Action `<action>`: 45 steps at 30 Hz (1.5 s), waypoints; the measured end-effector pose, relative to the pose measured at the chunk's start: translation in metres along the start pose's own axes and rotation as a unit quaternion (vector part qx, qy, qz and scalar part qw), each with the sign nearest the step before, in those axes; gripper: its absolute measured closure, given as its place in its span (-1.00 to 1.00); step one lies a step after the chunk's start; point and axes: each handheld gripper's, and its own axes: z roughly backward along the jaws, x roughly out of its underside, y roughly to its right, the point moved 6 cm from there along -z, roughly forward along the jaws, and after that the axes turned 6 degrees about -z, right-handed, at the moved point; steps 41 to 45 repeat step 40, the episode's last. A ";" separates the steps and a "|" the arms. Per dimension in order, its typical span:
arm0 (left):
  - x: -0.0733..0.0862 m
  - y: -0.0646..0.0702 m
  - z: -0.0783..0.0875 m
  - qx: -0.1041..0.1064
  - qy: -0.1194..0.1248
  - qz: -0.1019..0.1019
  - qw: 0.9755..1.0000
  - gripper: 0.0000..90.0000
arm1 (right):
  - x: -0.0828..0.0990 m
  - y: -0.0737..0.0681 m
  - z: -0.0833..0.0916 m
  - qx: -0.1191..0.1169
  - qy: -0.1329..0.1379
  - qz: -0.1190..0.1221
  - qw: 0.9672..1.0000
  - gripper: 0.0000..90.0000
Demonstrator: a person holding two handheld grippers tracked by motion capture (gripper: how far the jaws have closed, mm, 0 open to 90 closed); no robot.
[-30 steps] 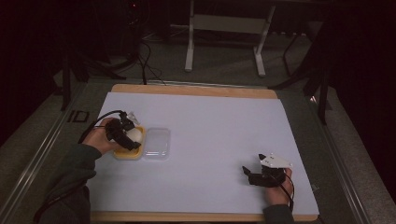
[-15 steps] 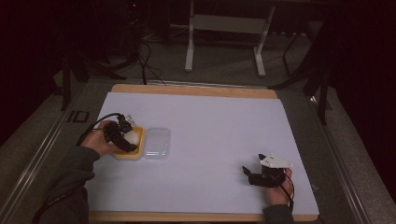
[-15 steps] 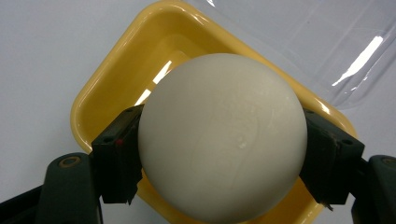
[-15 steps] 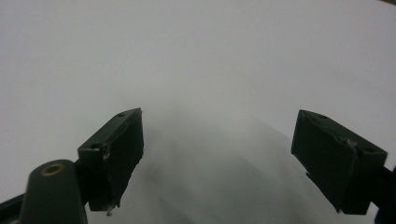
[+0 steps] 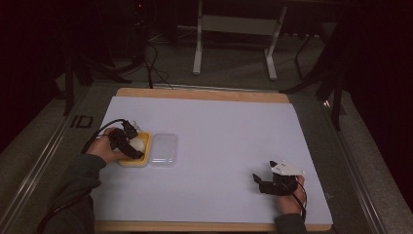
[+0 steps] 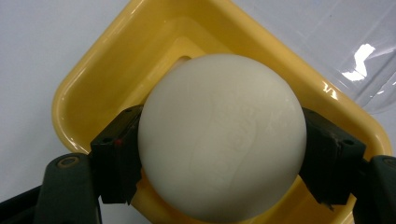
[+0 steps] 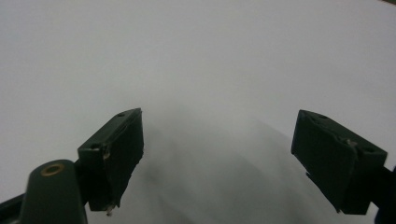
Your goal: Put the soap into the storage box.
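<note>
Centrally, at the left of the counter [image 5: 219, 131], the left hand-held gripper [image 5: 134, 146] reaches over a yellow tray [image 5: 139, 158] with a white ball [image 5: 138, 144] set between its jaws. Seen from the left gripper view, the white ball [image 6: 222, 135] sits in the yellow tray [image 6: 93, 79], and both black pads [image 6: 116, 149] lie against its sides, one on each flank; the jaws have just been opening slightly with the ball between them, yet contact on both sides is visible. A clear plastic lid [image 5: 163, 149] lies flat on the counter, touching the tray's right edge; in the left gripper view the same clear plastic lid [image 6: 355, 51] appears beyond the tray's far corner. The left hand [image 5: 104, 151] carries that gripper, with its cable looping behind the wrist. Well apart, near the counter's front right corner, the right hand-held gripper [image 5: 257, 181] rests low over the white surface, the right hand [image 5: 290, 197] behind it. From the right gripper view its jaws stand wide, with bare counter [image 7: 210, 70] between them.
</note>
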 end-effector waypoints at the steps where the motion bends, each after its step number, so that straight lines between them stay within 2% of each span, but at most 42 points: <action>1: 0.001 0.000 0.000 0.001 0.000 -0.003 1.000 -0.47 | 0.000 0.000 0.000 0.000 0.000 0.000 1.000 -0.63; 4: 0.001 0.002 -0.002 0.012 0.001 -0.004 1.000 -0.60 | 0.000 0.000 0.000 0.000 0.000 -0.001 1.000 -0.63; 13: 0.000 0.001 0.000 0.017 0.004 -0.002 1.000 -0.66 | 0.000 0.000 0.000 0.000 0.000 0.000 1.000 -0.63; 21: -0.001 -0.003 0.009 0.005 0.027 0.004 1.000 -0.76 | 0.000 0.000 0.000 0.000 0.000 0.001 1.000 -0.63; 29: 0.002 -0.004 0.023 -0.009 0.059 0.009 0.998 -0.67 | 0.000 -0.001 0.000 0.000 -0.001 0.001 1.000 -0.63; 34: -0.001 0.005 0.033 -0.020 0.078 -0.004 0.997 -0.66 | 0.000 0.000 0.000 0.001 -0.001 0.001 1.000 -0.63; 36: -0.003 0.009 0.035 -0.018 0.087 -0.003 0.996 -0.65 | 0.000 0.000 0.000 0.001 -0.002 0.001 1.000 -0.63; 37: -0.005 0.017 0.039 -0.013 0.108 -0.006 0.994 -0.65 | 0.000 0.000 0.000 0.000 -0.003 0.002 1.000 -0.63; 40: -0.007 0.031 0.042 -0.011 0.125 -0.020 0.992 -0.63 | 0.000 -0.001 -0.002 -0.001 -0.009 0.003 1.000 -0.63; 45: -0.007 0.031 0.042 -0.011 0.125 -0.020 0.992 -0.63 | 0.000 -0.001 -0.002 -0.001 -0.009 0.003 1.000 -0.63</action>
